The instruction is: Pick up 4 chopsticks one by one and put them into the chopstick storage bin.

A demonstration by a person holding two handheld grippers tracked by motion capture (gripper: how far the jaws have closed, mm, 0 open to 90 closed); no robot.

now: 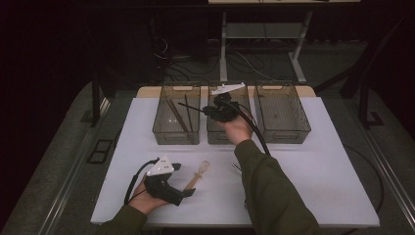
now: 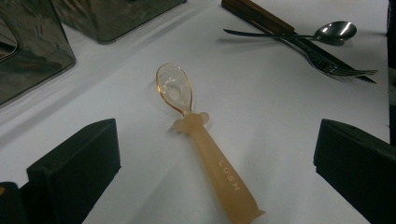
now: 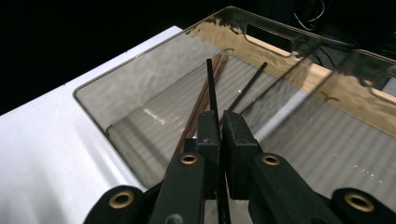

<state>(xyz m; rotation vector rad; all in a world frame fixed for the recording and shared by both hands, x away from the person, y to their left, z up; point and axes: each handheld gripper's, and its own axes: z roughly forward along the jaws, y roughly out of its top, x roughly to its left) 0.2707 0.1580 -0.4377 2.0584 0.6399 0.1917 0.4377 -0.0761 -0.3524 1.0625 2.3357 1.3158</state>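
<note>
My right gripper [image 1: 208, 110] is shut on a black chopstick [image 1: 191, 106] and holds it over the left clear bin [image 1: 177, 137]. In the right gripper view the chopstick [image 3: 211, 84] sticks out past the closed gripper [image 3: 220, 122], above the bin's ribbed floor [image 3: 149, 135]. Two brown chopsticks [image 3: 201, 100] and another black one [image 3: 250, 84] lie in that bin. My left gripper [image 1: 183, 178] rests near the table's front edge, open. A translucent orange spoon [image 2: 205, 149] lies on the table between its wide-apart jaws, untouched, also visible from above [image 1: 199, 172].
A middle bin [image 1: 227, 132] and a right bin [image 1: 281, 115] stand beside the left one at the back of the white table [image 1: 318, 186]. A metal spoon [image 2: 334, 30], a fork [image 2: 341, 67] and a wooden-handled utensil [image 2: 257, 16] lie right of the orange spoon.
</note>
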